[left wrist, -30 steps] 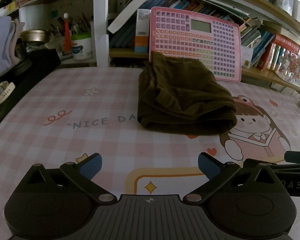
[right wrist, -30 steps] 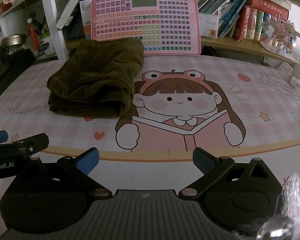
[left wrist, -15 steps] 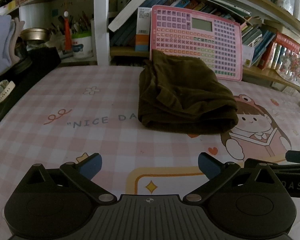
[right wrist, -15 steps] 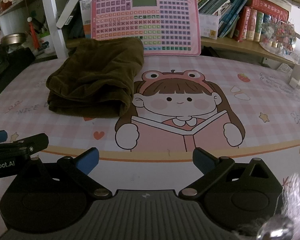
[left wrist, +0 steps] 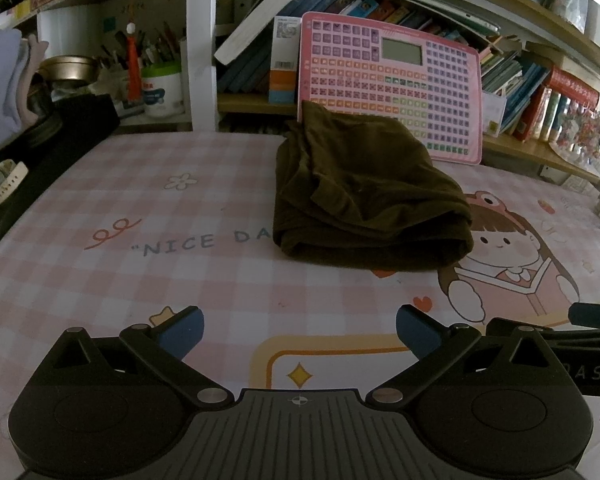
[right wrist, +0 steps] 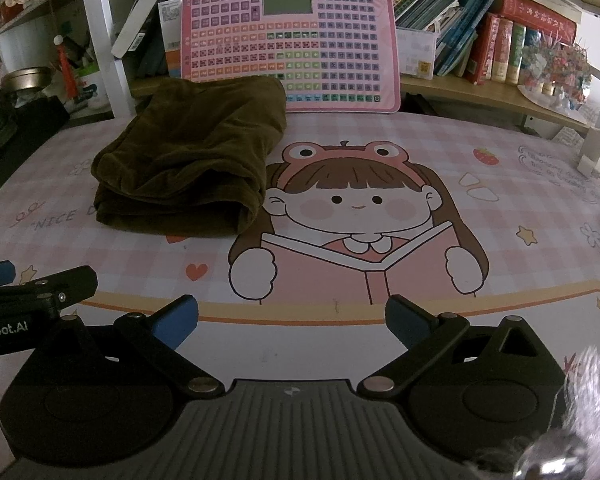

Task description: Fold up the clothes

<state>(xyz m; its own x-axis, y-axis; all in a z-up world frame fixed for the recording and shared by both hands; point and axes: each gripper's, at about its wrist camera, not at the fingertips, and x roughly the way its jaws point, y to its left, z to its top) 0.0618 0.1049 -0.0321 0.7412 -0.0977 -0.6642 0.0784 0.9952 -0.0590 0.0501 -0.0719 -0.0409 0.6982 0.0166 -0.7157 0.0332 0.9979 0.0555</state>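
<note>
While both tools wait low at the near edge of the table, they hold nothing. The left gripper (left wrist: 298, 330) has its blue fingers spread wide apart, and the right gripper (right wrist: 292, 320) is spread just as wide. Farther out, well away from both, the brown clothes (left wrist: 364, 196) lie in a folded pile on the pink checked mat (left wrist: 100, 280), just in front of the pink button board (left wrist: 392, 84). The cloth looks soft, thick and floppy, so it will likely sag when lifted. It is probably light. A good place to pinch is the fat rolled edge nearest the tools.
</note>
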